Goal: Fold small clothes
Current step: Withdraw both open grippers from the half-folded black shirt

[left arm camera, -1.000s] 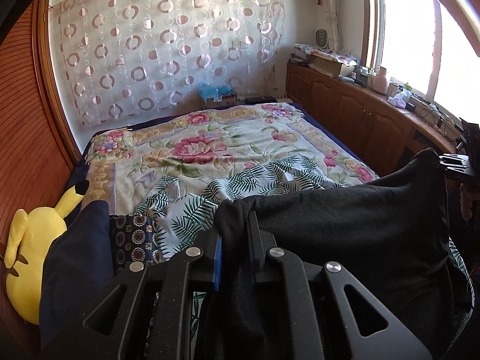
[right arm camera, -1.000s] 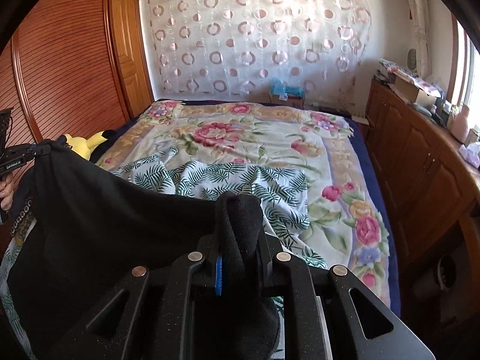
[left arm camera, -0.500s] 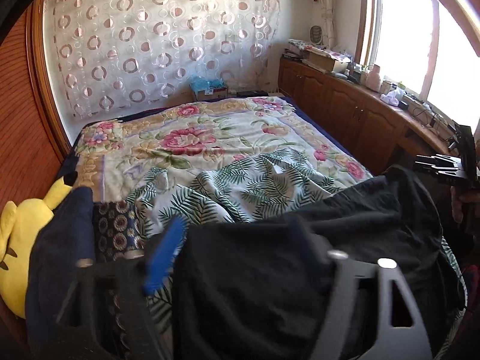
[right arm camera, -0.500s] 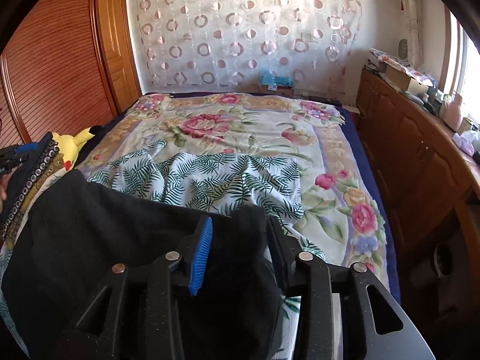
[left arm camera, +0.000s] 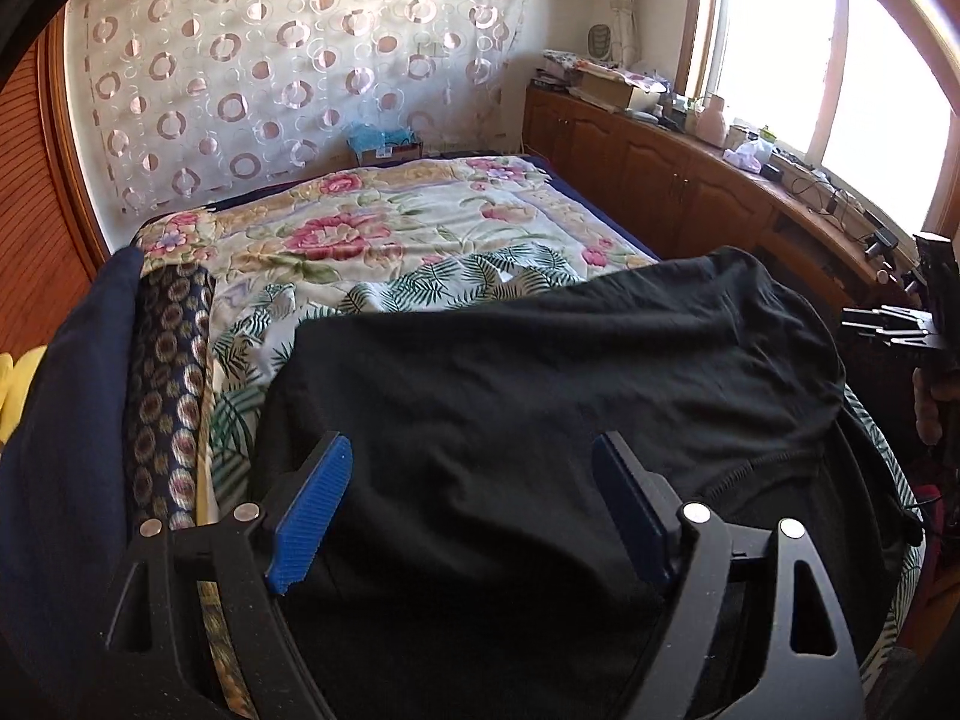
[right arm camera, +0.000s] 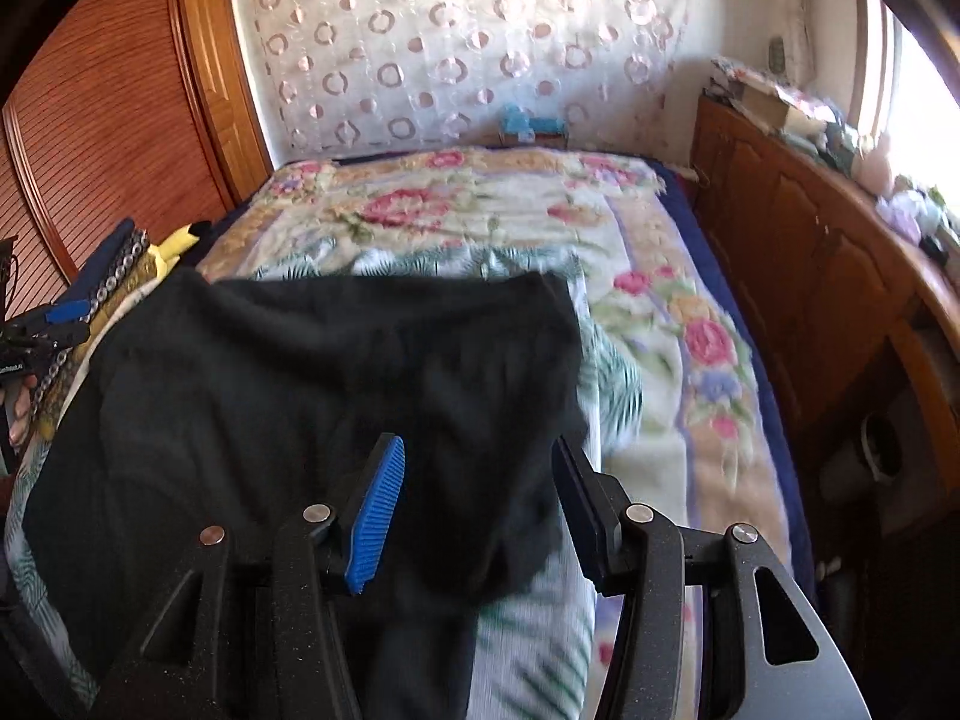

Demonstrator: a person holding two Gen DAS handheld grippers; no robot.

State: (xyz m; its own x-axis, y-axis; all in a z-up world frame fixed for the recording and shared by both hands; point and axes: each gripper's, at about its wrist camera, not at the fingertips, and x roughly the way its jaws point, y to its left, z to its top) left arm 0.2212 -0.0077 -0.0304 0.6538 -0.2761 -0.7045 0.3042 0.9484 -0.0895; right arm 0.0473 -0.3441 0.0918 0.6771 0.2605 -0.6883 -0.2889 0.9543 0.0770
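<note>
A black garment [left arm camera: 540, 396] lies spread on the near part of the bed, over a palm-leaf cloth [left arm camera: 456, 288]; it also shows in the right wrist view [right arm camera: 312, 384]. My left gripper [left arm camera: 474, 510] is open, its blue-padded fingers [left arm camera: 309, 510] apart over the garment's left end. My right gripper [right arm camera: 480, 498] is open over the garment's right end, a fold of cloth lying loose between the fingers [right arm camera: 375, 507]. The right gripper shows at the left wrist view's right edge [left arm camera: 888, 327], and the left gripper at the right wrist view's left edge [right arm camera: 48, 324].
A navy garment [left arm camera: 66, 456] and a dark patterned one [left arm camera: 171, 396] lie stacked left of the black one. A yellow plush toy [right arm camera: 174, 243] sits by the wooden wardrobe. A floral bedspread [left arm camera: 384, 222] covers the bed. Wooden cabinets [right arm camera: 798, 252] with clutter run along the right.
Both grippers were shut on the black garment's ends, holding it up. They have opened and let go, and the garment now lies flat on the bed.
</note>
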